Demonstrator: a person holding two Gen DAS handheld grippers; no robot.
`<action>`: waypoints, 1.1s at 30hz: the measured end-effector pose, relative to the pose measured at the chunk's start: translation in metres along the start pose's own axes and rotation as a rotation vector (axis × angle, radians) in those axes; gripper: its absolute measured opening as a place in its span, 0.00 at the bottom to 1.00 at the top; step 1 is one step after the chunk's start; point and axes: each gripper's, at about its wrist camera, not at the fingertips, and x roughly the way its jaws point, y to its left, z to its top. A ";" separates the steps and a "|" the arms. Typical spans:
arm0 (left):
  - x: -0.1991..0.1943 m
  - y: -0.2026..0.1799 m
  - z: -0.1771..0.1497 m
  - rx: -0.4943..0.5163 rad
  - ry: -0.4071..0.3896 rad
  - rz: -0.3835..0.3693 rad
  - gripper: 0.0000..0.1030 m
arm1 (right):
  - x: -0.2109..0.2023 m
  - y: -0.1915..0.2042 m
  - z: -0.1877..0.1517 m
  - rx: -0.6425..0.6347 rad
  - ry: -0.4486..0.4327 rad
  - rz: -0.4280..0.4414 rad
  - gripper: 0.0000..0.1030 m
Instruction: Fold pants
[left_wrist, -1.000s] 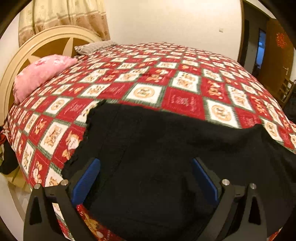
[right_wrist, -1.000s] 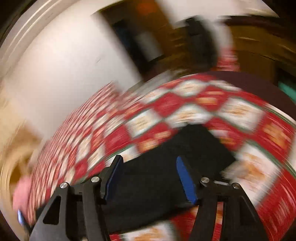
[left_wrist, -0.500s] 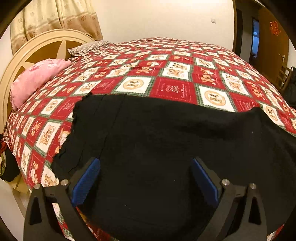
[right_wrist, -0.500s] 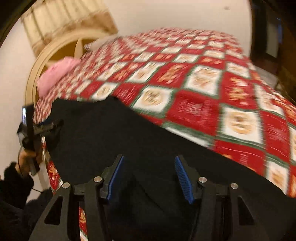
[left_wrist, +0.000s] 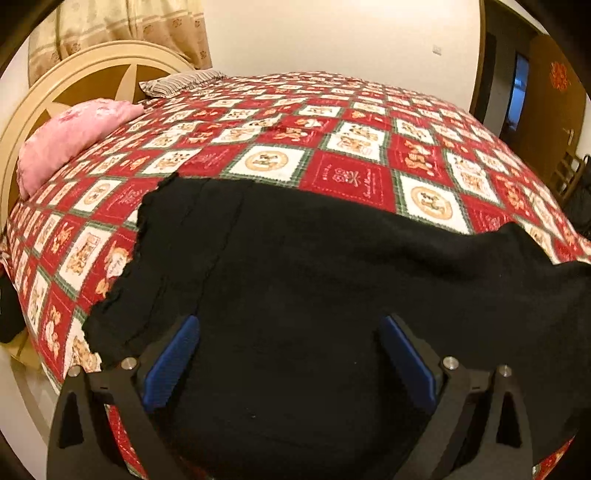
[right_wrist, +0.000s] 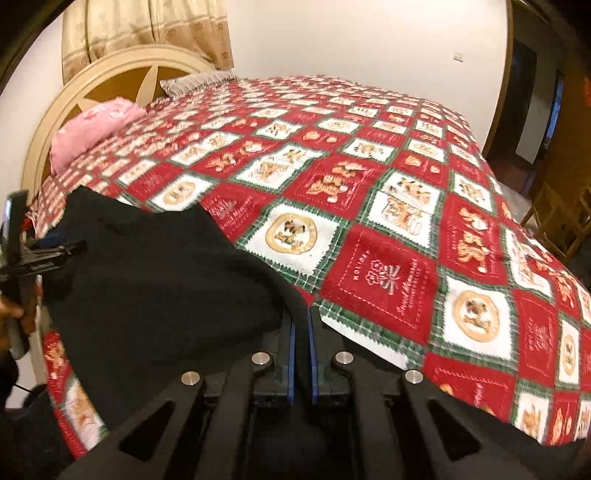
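Observation:
Black pants lie spread across the near side of a bed covered by a red, white and green patchwork quilt. My left gripper hovers over the pants near their frilled left end, open, its blue pads wide apart with nothing pinched. In the right wrist view the pants fill the lower left. My right gripper is at their right edge; its jaws are closing and the blue pads stand almost together, pressing a fold of black fabric. The left gripper shows at the far left, held by a hand.
A pink pillow and a striped pillow lie by the round cream headboard. Quilt stretches bare beyond the pants. A wooden door and a chair stand past the bed's right side.
The right gripper swung round, rolled level, dropped to the pants' right edge and shut on the fabric. The left gripper stayed open and almost still over the pants.

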 end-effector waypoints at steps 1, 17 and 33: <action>0.000 -0.001 0.000 0.008 -0.001 0.006 0.98 | 0.011 -0.005 -0.002 0.033 0.038 0.032 0.08; -0.007 0.001 -0.002 0.036 -0.006 0.005 0.98 | -0.141 -0.094 -0.116 0.350 -0.131 -0.108 0.52; -0.053 -0.092 0.003 0.237 -0.069 -0.252 0.98 | -0.078 0.017 -0.124 -0.035 0.060 0.029 0.03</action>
